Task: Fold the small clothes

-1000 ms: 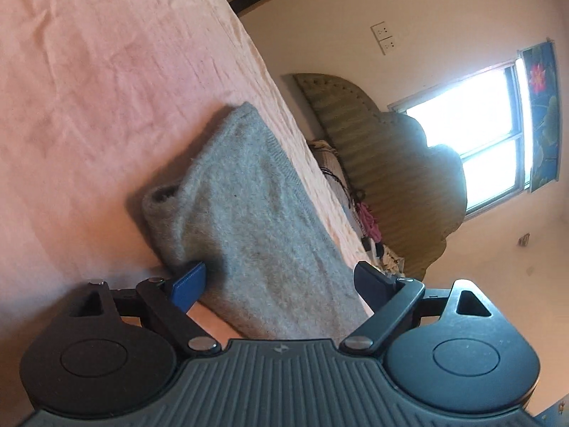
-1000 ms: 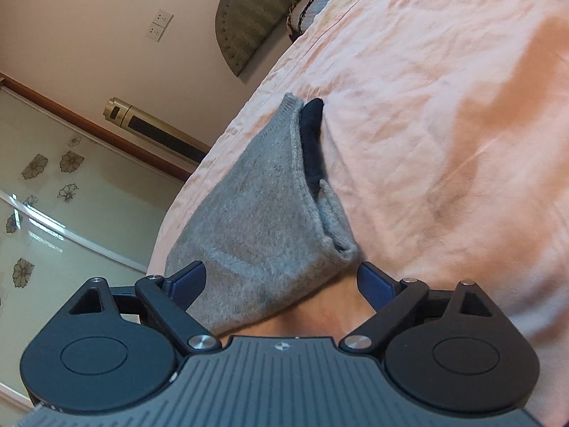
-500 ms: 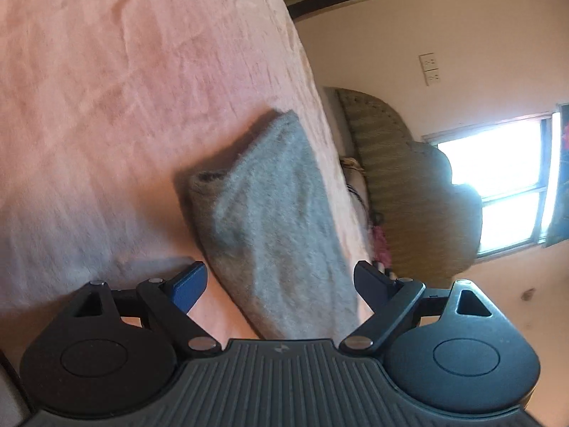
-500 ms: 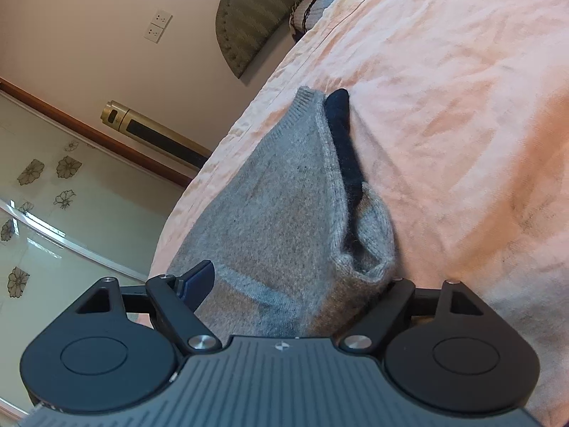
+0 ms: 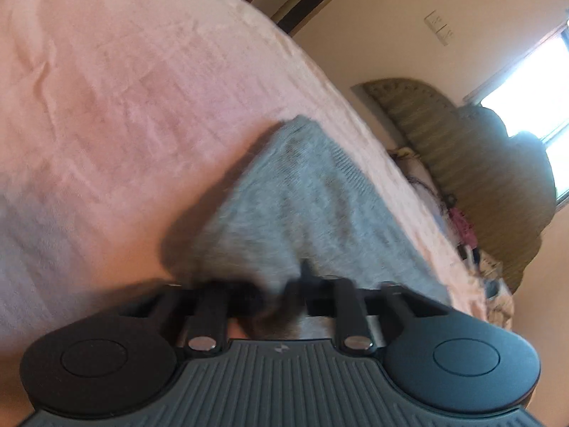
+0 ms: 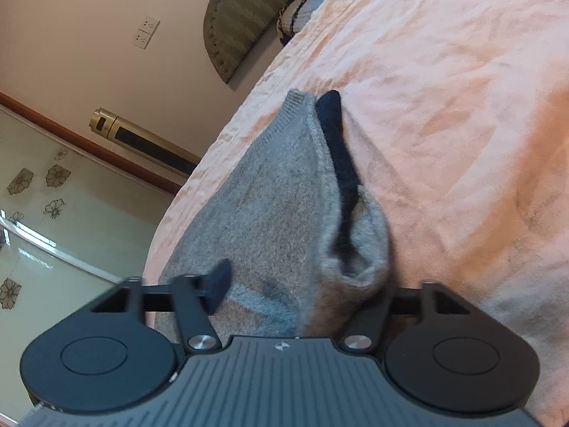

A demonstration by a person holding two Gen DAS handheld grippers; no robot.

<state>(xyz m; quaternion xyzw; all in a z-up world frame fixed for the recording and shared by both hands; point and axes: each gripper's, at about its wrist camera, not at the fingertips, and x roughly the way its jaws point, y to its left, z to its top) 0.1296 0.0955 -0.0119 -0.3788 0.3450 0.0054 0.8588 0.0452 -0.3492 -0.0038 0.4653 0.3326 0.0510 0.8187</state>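
The grey sweater (image 6: 281,213) lies near the side edge of the bed (image 6: 462,106), wide bare pink sheet beyond it, its near hem clenched in the left tongs (image 5: 281,288) and gathered between the closing right tongs (image 6: 302,291), a padded headboard (image 5: 480,178) against the wall behind.

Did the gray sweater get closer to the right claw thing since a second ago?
Yes. The gray sweater now fills more of the right wrist view, reaching between the closing jaws of the right gripper, while the wall sockets stay put.
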